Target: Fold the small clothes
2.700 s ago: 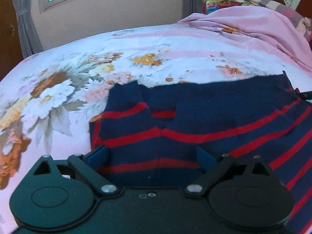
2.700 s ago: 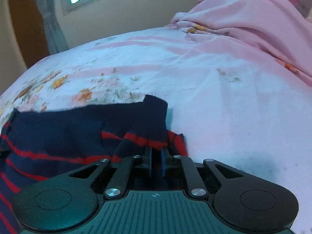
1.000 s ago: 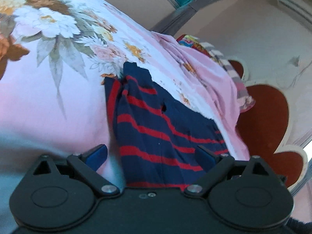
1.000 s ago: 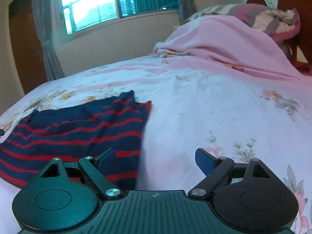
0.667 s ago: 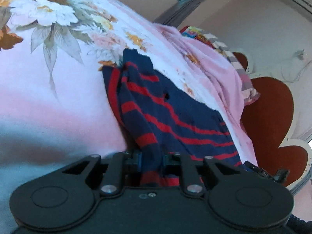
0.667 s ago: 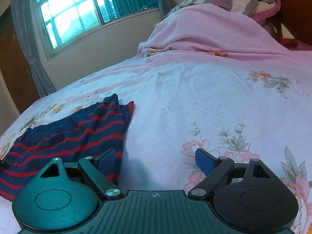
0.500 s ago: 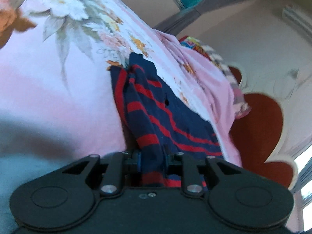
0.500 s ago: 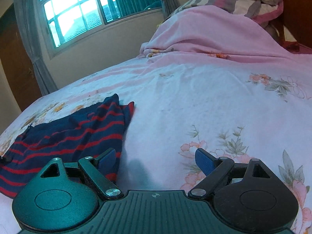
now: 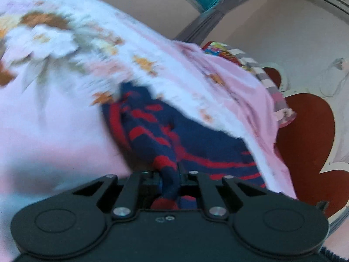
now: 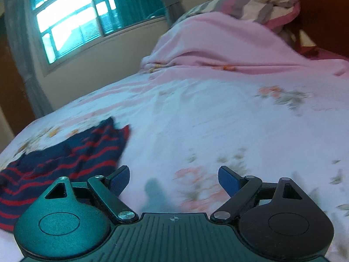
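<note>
A small navy garment with red stripes (image 9: 196,139) lies on the floral bedsheet (image 9: 54,113). My left gripper (image 9: 169,175) is shut on the garment's near edge, and a bunched fold of striped cloth rises between the fingers. The left wrist view is blurred by motion. In the right wrist view the garment (image 10: 65,159) lies at the lower left. My right gripper (image 10: 173,180) is open and empty, just right of the garment's edge, over bare sheet.
A rumpled pink blanket (image 10: 218,43) and striped pillows (image 10: 261,4) lie at the head of the bed by a red-brown headboard (image 9: 305,135). A window (image 10: 87,17) and curtain stand behind the bed's far edge.
My left gripper closed on the garment's edge and now pulls the cloth up. My right gripper let go of the garment earlier, opened and drew back to the right.
</note>
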### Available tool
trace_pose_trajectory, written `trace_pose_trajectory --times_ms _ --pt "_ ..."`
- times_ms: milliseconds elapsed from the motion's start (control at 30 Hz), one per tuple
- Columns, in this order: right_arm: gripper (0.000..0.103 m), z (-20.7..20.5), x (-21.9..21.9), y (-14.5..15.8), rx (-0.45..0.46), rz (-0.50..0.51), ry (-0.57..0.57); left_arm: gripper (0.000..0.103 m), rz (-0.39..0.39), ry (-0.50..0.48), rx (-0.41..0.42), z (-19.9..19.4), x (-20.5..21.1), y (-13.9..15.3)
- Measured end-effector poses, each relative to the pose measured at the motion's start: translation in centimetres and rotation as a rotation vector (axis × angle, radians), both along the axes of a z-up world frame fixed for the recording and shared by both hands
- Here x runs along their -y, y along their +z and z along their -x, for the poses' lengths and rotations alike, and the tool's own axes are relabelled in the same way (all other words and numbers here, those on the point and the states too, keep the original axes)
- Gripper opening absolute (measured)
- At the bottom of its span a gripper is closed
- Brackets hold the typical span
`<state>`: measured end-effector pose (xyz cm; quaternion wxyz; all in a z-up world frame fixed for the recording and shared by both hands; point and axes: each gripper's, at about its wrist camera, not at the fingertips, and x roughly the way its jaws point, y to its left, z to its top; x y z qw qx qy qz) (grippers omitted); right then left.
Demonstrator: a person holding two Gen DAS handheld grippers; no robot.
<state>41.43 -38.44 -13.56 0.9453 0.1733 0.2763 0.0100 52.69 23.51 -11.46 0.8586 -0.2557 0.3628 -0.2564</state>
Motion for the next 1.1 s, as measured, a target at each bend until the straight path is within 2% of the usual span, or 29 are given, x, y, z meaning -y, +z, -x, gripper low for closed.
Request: trace_pose_trajectory --times_ms 133,233,300,400,467,500,533,600,700,800,833,900,1000,1067,1100 --pt "0.088 1.0 2.3 0.3 0.011 -0.030 -0.045 0.007 -0.044 -0.016 0.013 -0.8 5.9 5.3" --pt "0.088 2.1 4.0 0.4 0.012 -0.045 -0.062 0.007 -0.106 -0.047 0.026 -1.7 12.8 8.2" --pt "0.088 3.3 5.3 0.5 0.019 -0.049 -0.070 0.007 -0.167 -0.086 0.033 -2.2 18.5 8.9" --pt "0.088 5.1 7.2 0.4 0.021 -0.048 -0.088 0.010 -0.239 -0.152 -0.004 -2.9 27.6 7.4" --pt "0.088 6.3 8.4 0.0 0.009 -0.050 -0.098 0.028 -0.223 -0.236 -0.049 -3.1 32.6 5.2" --pt "0.088 6.8 8.9 -0.3 -0.002 -0.054 -0.100 0.047 -0.176 -0.284 -0.070 -2.9 35.2 3.7" --pt "0.088 7.3 9.5 -0.5 -0.013 -0.058 -0.103 0.060 -0.133 -0.323 -0.079 -2.6 36.8 2.8" --pt "0.088 8.5 10.6 -0.7 -0.005 -0.074 -0.108 0.067 -0.034 -0.368 -0.067 -1.4 38.7 1.9" --pt "0.088 9.9 11.8 -0.8 0.005 -0.096 -0.111 0.070 0.017 -0.340 0.008 0.6 37.0 3.2" --pt "0.088 10.3 12.1 -0.8 0.017 -0.129 -0.092 0.077 0.007 -0.206 0.080 2.9 30.5 4.9" --pt "0.088 10.1 11.8 -0.6 0.015 -0.125 -0.083 0.077 -0.027 -0.140 0.101 3.8 27.7 5.1" --pt "0.087 9.8 10.9 -0.2 0.025 -0.141 -0.064 0.077 -0.174 -0.009 0.140 6.0 22.9 5.4" --pt "0.087 9.0 7.9 0.8 0.039 -0.227 0.004 0.077 -0.361 0.139 0.175 10.8 16.8 4.5" --pt "0.078 8.4 5.2 1.6 0.059 -0.266 0.080 0.077 -0.419 0.178 0.173 13.9 14.4 3.3" --pt "0.067 7.9 3.5 2.1 0.053 -0.287 0.125 0.077 -0.422 0.168 0.157 15.3 13.6 2.4"
